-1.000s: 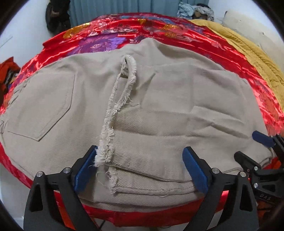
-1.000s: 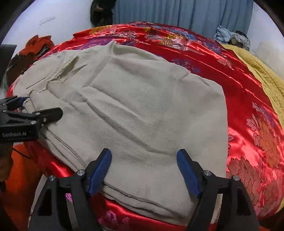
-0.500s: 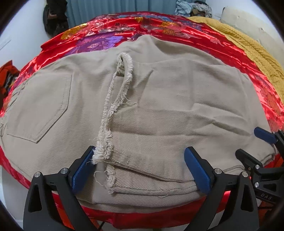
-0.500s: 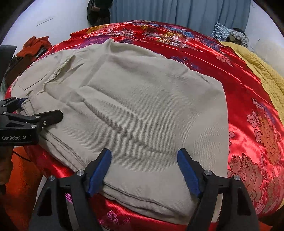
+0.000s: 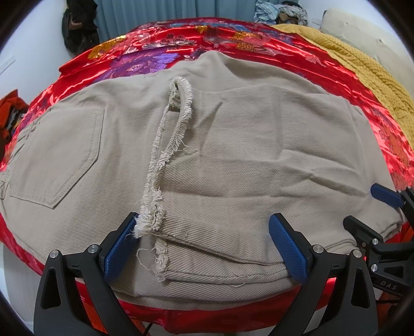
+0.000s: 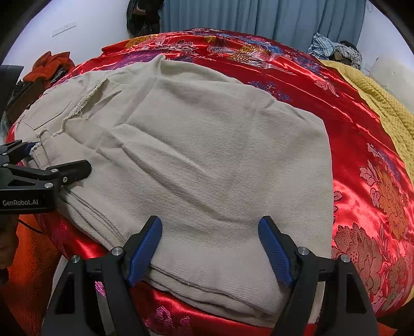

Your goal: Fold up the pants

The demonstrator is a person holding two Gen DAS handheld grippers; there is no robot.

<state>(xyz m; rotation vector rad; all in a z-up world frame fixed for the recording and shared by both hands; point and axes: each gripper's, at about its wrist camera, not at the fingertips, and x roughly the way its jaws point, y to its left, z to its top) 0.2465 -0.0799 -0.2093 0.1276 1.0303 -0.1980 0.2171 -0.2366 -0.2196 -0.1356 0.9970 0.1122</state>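
Observation:
Beige pants lie folded on a red satin bedspread, with a frayed hem running down the middle and a back pocket at the left. My left gripper stands open over the near folded edge, its blue pads on either side of the stacked layers and not pressing on them. My right gripper is open too, wide over the near edge of the pants further right. Each gripper shows in the other's view: the right gripper at the right edge, the left gripper at the left edge.
A yellow knitted blanket covers the bed's right side. Crumpled clothes lie at the far end before a blue curtain. An orange cloth sits on furniture at the left. The bed's near edge drops off just below the grippers.

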